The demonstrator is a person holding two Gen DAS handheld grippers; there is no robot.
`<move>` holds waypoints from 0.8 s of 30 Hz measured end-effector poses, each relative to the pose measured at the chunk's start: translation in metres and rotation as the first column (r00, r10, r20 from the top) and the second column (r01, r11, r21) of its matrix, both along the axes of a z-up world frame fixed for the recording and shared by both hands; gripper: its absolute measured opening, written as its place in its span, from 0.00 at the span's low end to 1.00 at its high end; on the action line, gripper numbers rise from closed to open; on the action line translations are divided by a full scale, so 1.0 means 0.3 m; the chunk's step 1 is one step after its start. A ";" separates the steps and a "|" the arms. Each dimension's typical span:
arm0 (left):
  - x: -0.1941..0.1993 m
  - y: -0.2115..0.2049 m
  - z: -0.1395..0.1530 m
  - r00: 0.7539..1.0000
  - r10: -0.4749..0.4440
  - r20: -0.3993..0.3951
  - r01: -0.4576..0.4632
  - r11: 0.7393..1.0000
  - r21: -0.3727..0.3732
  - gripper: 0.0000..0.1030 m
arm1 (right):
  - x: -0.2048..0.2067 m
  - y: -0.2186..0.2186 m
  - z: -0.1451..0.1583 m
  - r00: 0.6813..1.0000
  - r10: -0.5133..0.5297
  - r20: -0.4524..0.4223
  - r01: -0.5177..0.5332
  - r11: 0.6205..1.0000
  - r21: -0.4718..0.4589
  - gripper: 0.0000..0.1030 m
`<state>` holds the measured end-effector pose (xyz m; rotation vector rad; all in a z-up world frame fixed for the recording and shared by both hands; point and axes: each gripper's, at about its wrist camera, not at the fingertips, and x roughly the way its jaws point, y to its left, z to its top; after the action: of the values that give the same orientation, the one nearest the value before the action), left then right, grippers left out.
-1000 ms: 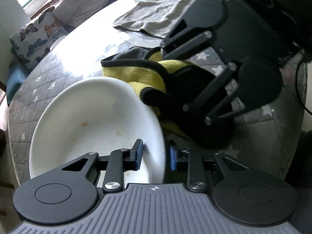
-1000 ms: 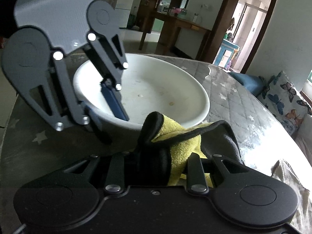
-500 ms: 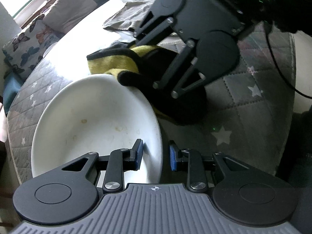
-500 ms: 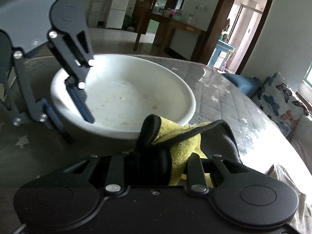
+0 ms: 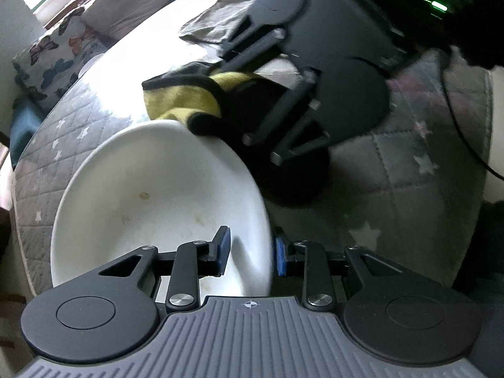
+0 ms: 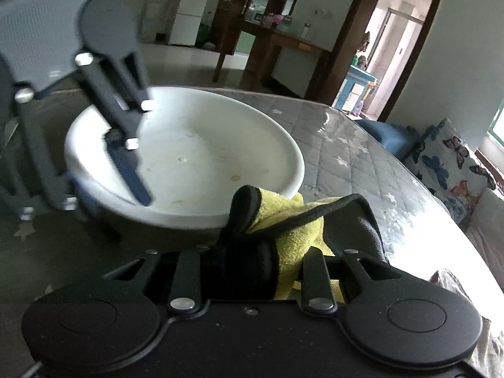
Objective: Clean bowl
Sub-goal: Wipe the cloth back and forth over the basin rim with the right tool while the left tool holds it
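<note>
Shift since a second ago: right gripper [image 5: 220, 119] carries the cloth [image 5: 179, 100] up onto the far rim.
Left gripper [image 5: 250, 250]: clamps the near rim.
Bowl [image 5: 151, 195]: on the quilted table [image 5: 409, 195], round, mouth up, specks inside.
Wipe well: press cloth flat, sweep over the specks, brace the rim.
</note>
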<state>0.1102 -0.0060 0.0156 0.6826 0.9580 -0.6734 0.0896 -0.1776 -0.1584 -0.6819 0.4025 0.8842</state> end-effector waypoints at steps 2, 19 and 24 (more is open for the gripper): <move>0.020 -0.012 -0.001 1.000 0.016 -0.007 -0.016 1.000 -0.003 0.31 | -0.006 -0.004 0.000 1.000 0.002 -0.003 -0.002 1.000 0.002 0.27; 0.006 -0.007 0.003 0.999 -0.035 0.004 0.035 0.999 0.002 0.28 | -0.127 -0.020 0.003 0.997 0.080 -0.008 -0.080 0.996 -0.026 0.27; -0.014 0.007 0.001 0.998 -0.059 0.009 0.059 0.998 0.006 0.27 | -0.102 -0.010 0.006 0.997 0.079 -0.006 -0.079 0.996 -0.030 0.27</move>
<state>0.1061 -0.0040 0.0161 0.7210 0.9343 -0.7186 0.0589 -0.1805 -0.1565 -0.7272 0.3957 0.9563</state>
